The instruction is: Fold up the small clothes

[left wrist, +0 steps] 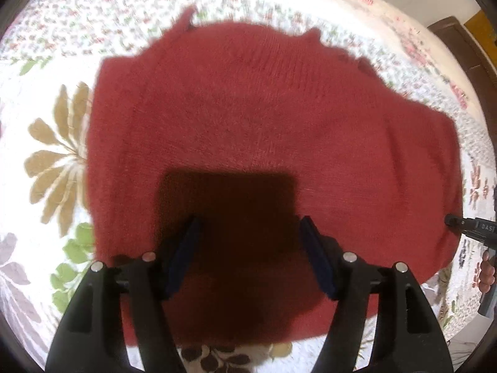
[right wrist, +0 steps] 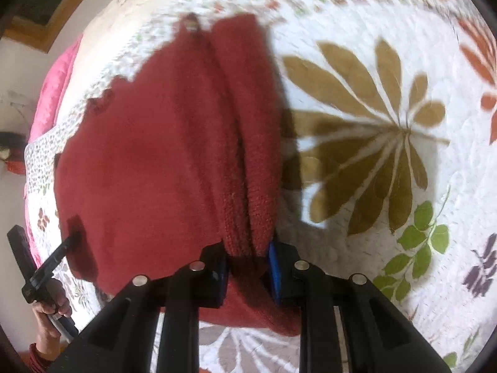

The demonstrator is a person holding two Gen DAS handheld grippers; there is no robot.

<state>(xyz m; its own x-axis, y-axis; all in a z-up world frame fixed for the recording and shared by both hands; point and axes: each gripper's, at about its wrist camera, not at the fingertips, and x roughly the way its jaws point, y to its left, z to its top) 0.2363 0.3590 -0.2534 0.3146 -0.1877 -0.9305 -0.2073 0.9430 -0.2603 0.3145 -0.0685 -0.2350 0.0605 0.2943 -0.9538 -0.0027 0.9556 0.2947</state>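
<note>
A dark red knitted sweater lies spread on a white floral bedspread. My left gripper hovers over the sweater's near half, open, with nothing between its blue pads; its shadow falls on the knit. My right gripper is shut on a raised, doubled fold of the sweater along its right-hand edge. In the left wrist view the right gripper shows at the sweater's far right side. In the right wrist view the left gripper is at the left, held by a hand.
The bedspread, printed with big leaves, stretches wide to the right of the sweater. A pink cloth lies at the bed's far edge. Dark wooden furniture stands beyond the bed, and a wooden frame is on the wall.
</note>
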